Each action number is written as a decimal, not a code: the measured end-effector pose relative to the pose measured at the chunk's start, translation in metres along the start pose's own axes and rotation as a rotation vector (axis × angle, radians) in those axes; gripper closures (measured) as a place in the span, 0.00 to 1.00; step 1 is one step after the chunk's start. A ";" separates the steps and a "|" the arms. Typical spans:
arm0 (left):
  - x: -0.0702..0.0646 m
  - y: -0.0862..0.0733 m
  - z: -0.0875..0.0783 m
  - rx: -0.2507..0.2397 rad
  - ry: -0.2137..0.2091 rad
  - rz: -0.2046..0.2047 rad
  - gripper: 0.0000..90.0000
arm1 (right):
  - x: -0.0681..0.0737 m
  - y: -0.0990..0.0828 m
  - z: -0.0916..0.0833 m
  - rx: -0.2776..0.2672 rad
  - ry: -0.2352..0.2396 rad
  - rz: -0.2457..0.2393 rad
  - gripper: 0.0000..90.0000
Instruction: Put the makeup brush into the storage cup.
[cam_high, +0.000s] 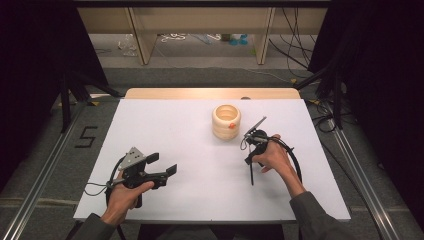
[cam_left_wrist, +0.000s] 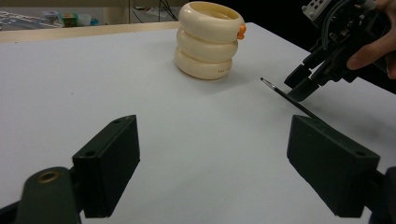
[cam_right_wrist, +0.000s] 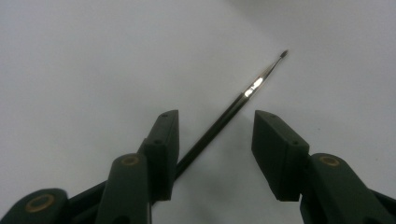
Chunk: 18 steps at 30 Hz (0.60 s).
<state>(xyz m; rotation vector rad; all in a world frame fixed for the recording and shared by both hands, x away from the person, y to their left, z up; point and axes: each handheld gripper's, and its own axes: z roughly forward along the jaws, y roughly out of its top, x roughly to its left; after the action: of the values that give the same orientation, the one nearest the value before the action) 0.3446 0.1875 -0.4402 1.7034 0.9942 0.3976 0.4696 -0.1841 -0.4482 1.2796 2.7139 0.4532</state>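
Note:
A thin black brush (cam_right_wrist: 233, 105) with a fine tip lies on the white table (cam_high: 165, 125). It runs between the jaws of my right gripper (cam_right_wrist: 215, 121), close against the left one. That gripper is open, with a clear gap to the other jaw. From above, the right gripper (cam_high: 249, 159) points down at the brush (cam_high: 251, 175) in the right half of the table. My left gripper (cam_high: 164, 163) hovers at the front left, open and empty. Its own view shows its jaws (cam_left_wrist: 212, 135) wide apart, with the brush (cam_left_wrist: 285, 95) and the right gripper (cam_left_wrist: 303, 86) beyond.
A cream holder made of stacked rings (cam_high: 226, 121), with a small orange piece on its rim (cam_high: 232, 126), stands behind the right gripper, a little to its left. Dark curtains flank the table. Shelving and cables stand on the floor beyond the far edge.

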 end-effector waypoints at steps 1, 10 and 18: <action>0.000 0.000 0.000 -0.001 0.000 0.001 0.18 | 0.001 0.000 -0.001 0.018 0.004 0.007 0.59; 0.000 0.000 0.000 -0.001 0.001 0.000 0.19 | 0.000 0.000 0.003 0.042 -0.003 -0.006 0.60; 0.001 0.000 0.000 0.000 0.002 0.000 0.19 | 0.002 0.000 0.004 0.060 0.005 0.000 0.61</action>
<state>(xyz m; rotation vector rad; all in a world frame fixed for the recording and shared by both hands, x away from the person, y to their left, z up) 0.3448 0.1881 -0.4399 1.7035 0.9956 0.4000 0.4695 -0.1814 -0.4521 1.2942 2.7516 0.3773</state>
